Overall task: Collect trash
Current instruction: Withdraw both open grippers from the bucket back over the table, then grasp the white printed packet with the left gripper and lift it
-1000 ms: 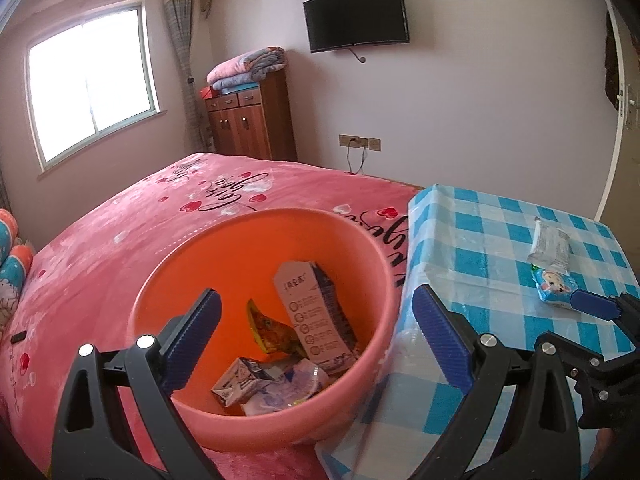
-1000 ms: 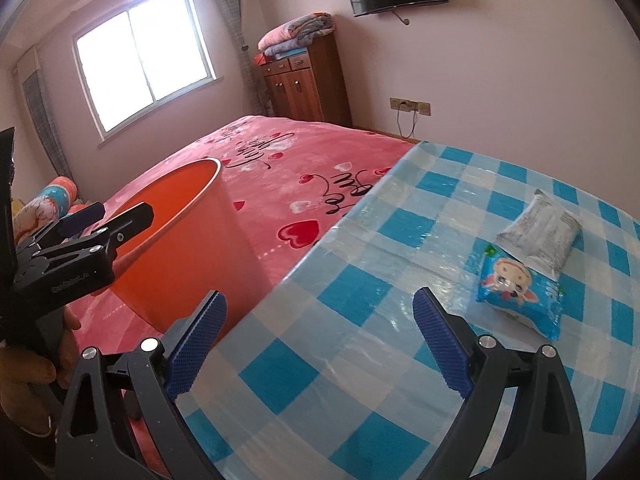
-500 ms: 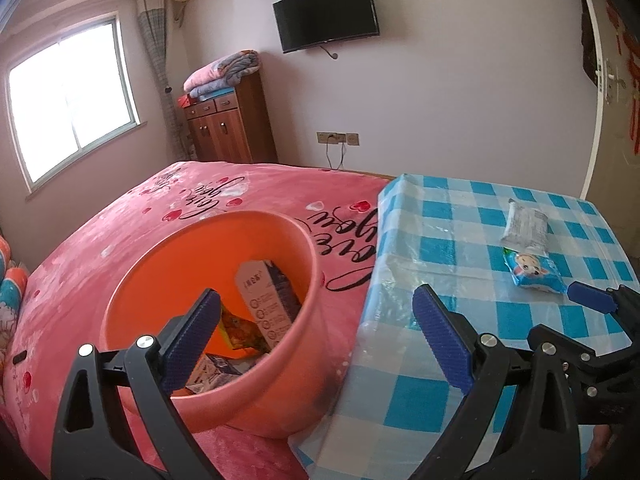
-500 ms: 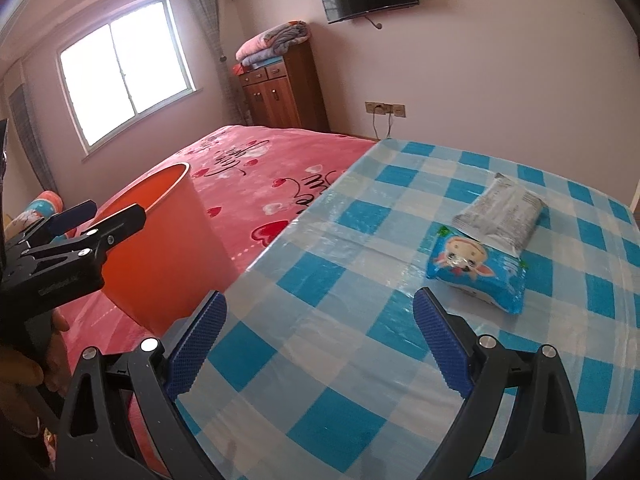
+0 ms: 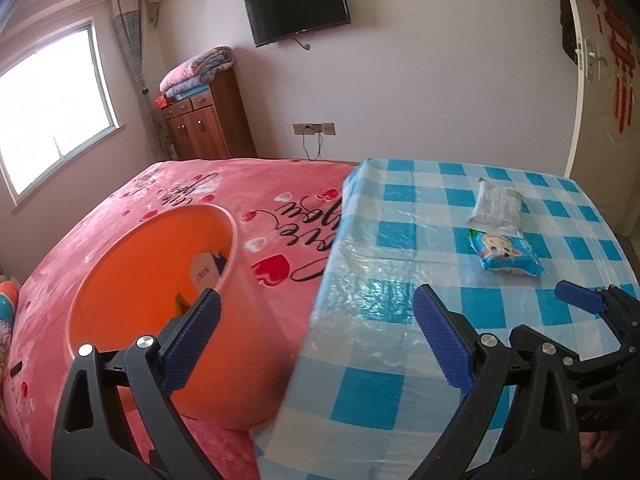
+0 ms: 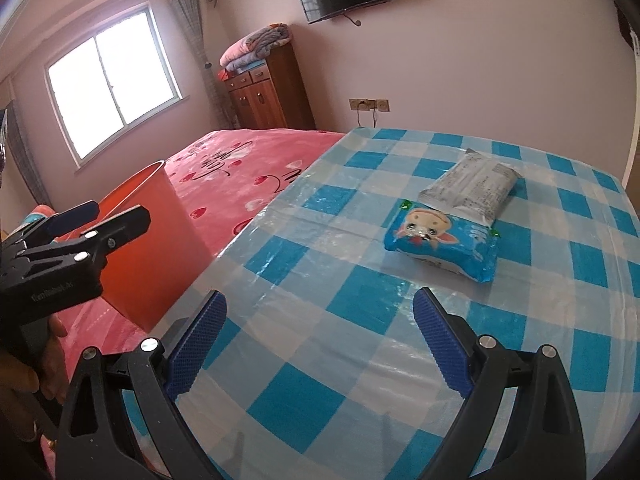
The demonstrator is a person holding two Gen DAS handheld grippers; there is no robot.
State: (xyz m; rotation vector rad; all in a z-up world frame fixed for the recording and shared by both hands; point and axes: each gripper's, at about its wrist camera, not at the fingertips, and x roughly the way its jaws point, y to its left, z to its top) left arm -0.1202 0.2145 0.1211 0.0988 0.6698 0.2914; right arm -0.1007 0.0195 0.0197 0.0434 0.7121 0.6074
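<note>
An orange bucket (image 5: 160, 280) stands on the pink bed with a carton and wrappers inside; it also shows at the left of the right wrist view (image 6: 152, 240). On the blue checked tablecloth (image 6: 320, 360) lie a blue cartoon packet (image 6: 440, 246) and a grey packet (image 6: 472, 188) touching its far side, seen too as the blue packet (image 5: 506, 254) and grey packet (image 5: 496, 208). My left gripper (image 5: 316, 332) is open over the bucket's right edge and the table corner. My right gripper (image 6: 320, 332) is open, empty, short of the blue packet.
A pink heart-print bedspread (image 5: 192, 196) fills the left. A wooden cabinet (image 5: 204, 120) with folded blankets stands by the far wall, beside a window (image 6: 108, 80). A wall television (image 5: 298, 10) hangs above. A hand (image 6: 24, 360) holds the left gripper.
Both grippers swung right and forward: the bucket slid to the left in both views, and the two packets came nearer and more central for the right gripper. Both stay open.
</note>
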